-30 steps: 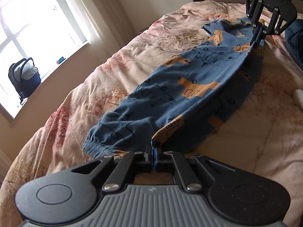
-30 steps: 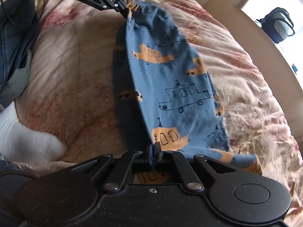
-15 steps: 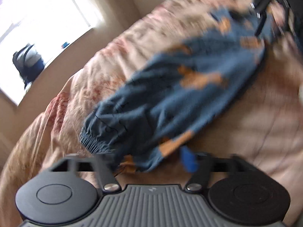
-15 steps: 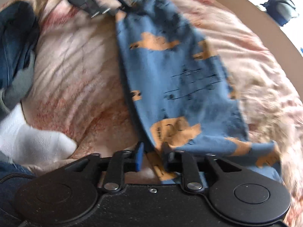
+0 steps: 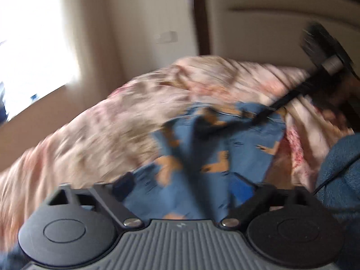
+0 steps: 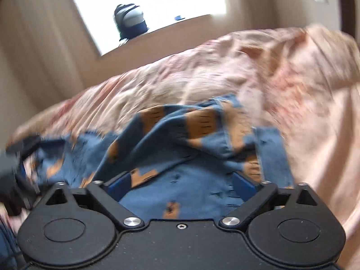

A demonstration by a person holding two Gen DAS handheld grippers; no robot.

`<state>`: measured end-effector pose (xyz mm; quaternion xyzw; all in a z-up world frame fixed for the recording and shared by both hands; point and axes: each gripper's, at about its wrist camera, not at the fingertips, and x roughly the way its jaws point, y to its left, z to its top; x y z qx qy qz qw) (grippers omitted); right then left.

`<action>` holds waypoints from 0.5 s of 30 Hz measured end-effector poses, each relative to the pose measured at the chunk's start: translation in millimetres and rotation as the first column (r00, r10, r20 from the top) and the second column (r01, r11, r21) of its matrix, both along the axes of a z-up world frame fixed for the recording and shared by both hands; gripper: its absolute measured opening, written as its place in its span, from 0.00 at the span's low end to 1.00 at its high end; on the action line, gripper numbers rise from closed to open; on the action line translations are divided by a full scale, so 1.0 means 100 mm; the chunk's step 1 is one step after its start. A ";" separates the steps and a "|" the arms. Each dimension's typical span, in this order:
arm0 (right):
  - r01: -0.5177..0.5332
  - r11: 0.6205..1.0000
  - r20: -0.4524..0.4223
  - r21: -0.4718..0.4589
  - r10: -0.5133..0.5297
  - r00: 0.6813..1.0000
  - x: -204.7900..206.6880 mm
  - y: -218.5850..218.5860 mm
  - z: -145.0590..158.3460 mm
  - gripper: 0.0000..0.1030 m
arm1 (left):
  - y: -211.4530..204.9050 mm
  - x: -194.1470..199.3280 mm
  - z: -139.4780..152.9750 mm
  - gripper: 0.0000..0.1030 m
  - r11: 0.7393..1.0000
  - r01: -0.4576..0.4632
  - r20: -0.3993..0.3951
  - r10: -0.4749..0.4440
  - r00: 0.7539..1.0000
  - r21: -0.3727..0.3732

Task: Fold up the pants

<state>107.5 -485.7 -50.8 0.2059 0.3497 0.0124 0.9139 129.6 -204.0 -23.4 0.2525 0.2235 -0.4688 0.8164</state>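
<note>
The blue pants (image 5: 216, 153) with orange vehicle prints lie rumpled on the pink floral bedspread (image 5: 112, 130). In the left wrist view my left gripper (image 5: 183, 186) is open, its blue pads spread wide just above the cloth. The right gripper's dark body (image 5: 324, 51) shows blurred at the upper right, reaching down to the pants. In the right wrist view the pants (image 6: 191, 148) lie bunched in folds, and my right gripper (image 6: 182, 186) is open over them. The left gripper (image 6: 13, 168) is a dark blur at the left edge.
A window (image 6: 146, 6) with a dark backpack (image 6: 130, 20) on its sill is beyond the bed. The headboard (image 5: 270, 18) stands behind the bed. A person's denim-clad leg (image 5: 339, 168) is at the right. Both views are motion-blurred.
Both grippers have opened and let go of the pants, which dropped onto the bed. Both cameras have swung to a lower view facing across the bed.
</note>
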 end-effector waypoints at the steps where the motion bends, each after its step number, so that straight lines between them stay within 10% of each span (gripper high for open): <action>1: 0.019 1.000 -0.003 0.021 -0.019 1.000 0.04 -0.07 -0.06 0.69 | -0.12 -0.04 -0.04 0.79 0.999 0.021 0.008 -0.022 1.000 0.026; 15: 0.248 0.954 -0.029 0.171 -0.247 0.969 0.31 -0.56 -0.31 0.42 | -0.54 -0.04 -0.31 0.31 0.985 -0.006 -0.147 0.032 0.989 0.170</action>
